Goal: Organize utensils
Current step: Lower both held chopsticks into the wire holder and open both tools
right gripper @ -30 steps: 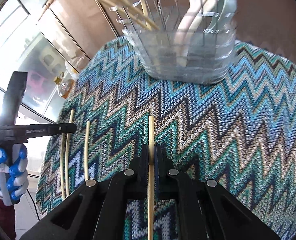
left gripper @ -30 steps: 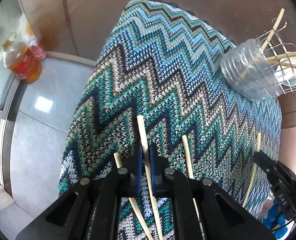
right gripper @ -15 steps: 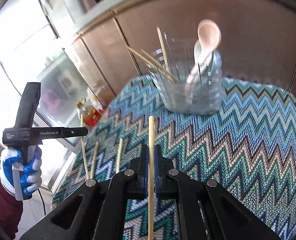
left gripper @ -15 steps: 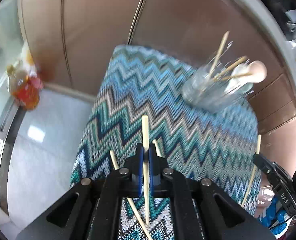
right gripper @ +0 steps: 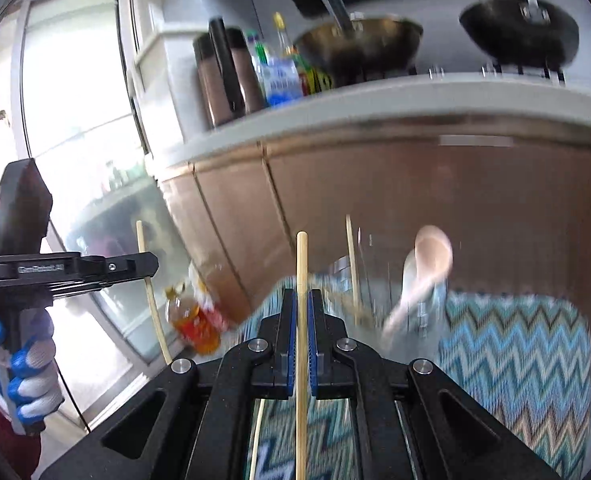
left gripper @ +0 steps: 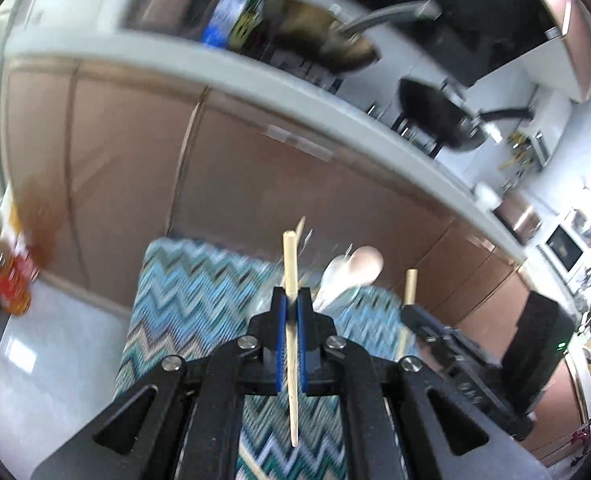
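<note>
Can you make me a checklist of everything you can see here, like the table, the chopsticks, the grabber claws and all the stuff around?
Surface: a table under a blue zigzag cloth.
Job's things: the left chopstick and the right chopstick, one in each claw; a clear holder, blurred, with a pale spoon and more sticks in it; at least one loose stick on the cloth.
Clutter: nothing seen on the cloth.
Grippers: left gripper shut on its chopstick; right gripper shut on its chopstick.
Cables: a thin black cord hangs below the gloved hand.
Surroundings: brown cabinets, a wok, a black pan, bottles, an orange bottle on the floor.
</note>
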A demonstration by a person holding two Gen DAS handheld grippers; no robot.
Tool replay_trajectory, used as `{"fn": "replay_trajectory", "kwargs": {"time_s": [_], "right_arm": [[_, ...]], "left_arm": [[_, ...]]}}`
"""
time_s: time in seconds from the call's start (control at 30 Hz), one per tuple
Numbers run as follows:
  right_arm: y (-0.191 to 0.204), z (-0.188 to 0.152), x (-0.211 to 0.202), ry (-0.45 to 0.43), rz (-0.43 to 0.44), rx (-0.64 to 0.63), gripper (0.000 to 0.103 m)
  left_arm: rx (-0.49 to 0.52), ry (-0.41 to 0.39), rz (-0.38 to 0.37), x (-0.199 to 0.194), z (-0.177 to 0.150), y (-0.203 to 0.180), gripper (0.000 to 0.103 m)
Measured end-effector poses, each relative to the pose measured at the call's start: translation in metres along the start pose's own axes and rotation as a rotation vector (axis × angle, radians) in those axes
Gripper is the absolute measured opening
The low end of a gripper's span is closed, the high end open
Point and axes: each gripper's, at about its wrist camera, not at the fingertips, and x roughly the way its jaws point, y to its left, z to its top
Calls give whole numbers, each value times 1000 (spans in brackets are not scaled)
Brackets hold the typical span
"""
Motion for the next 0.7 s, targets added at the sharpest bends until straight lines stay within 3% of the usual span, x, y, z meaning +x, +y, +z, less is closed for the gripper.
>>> {"fn": "replay_trajectory", "kwargs": {"time_s": [0.17,0.37,0.5,0.7], "right_arm": [[-9,45,25,-111,-22,-26,5],[-23,70,71,-201,-49,-6,5],[-31,76,92,-248,-91,14,5],[-44,69,113,-274,-150,24,5]], "left_arm": [[30,-144,-16,6,41,-25,4],[50,-275,38,42,72,-40,4],[68,-296,80,74,77,-39,4],[39,-256,93,121,71,-21,4]]}}
